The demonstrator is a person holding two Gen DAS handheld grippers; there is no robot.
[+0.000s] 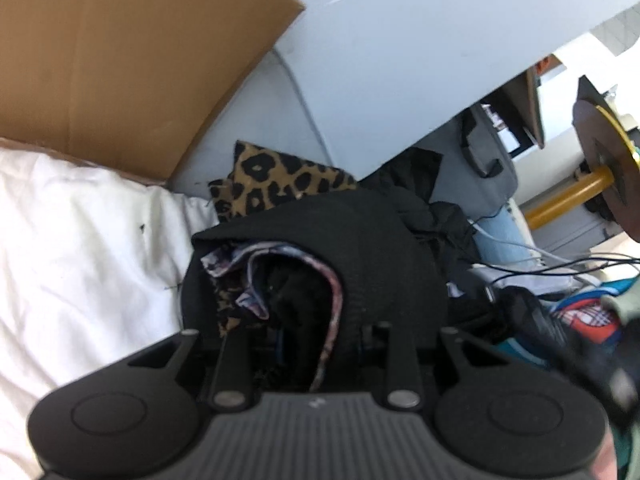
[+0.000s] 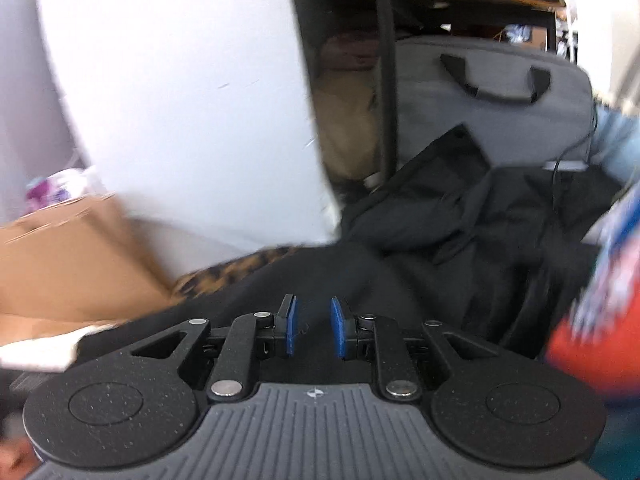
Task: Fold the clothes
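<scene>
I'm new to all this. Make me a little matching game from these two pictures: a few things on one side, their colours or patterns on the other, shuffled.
Things:
1. cardboard box
2. bag with handles
3. bedsheet
4. folded cloth behind the black garment

Colours or patterns:
A. white
B. leopard spots
C. plain brown
D. grey

Pairs: 1-C, 2-D, 3-A, 4-B

The black garment lies right in front of the left hand-held gripper, hiding its fingertips.
</scene>
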